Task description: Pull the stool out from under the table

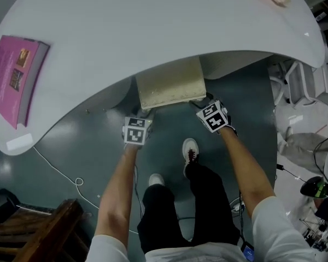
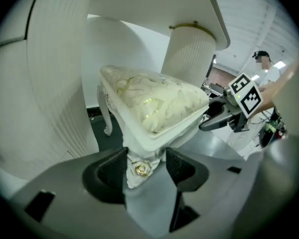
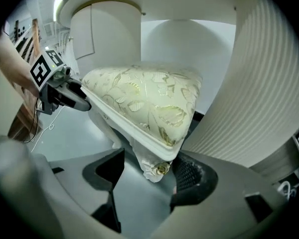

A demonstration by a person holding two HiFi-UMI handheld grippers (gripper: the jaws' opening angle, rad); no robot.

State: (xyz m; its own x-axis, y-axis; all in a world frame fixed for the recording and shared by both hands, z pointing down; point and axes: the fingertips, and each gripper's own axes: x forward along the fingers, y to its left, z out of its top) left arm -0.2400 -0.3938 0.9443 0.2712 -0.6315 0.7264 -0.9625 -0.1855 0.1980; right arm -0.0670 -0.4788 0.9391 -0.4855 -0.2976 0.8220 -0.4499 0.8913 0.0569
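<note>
Head view: stool (image 1: 170, 85) sits at 12 o'clock, far part tucked under table (image 1: 153, 26), near part showing. Pull looks barely started, and the whole slide toward 6 is left. Left gripper (image 1: 146, 111) is clenched on the near-left corner leg. Right gripper (image 1: 199, 100) is released, its jaws straddling the near-right corner leg without pinching. Shoes (image 1: 190, 149) at 6 stand in the pull path. Ribbed pedestal (image 2: 189, 54) is just behind the stool. Pink book (image 1: 16, 78) at 9, wooden chair (image 1: 38, 231) at 7 and cable (image 1: 60, 173) at 8 are well apart.

Stool (image 1: 171, 86) under table (image 1: 153, 26) — left gripper (image 1: 146, 113), right gripper (image 1: 200, 101) at its corners.
</note>
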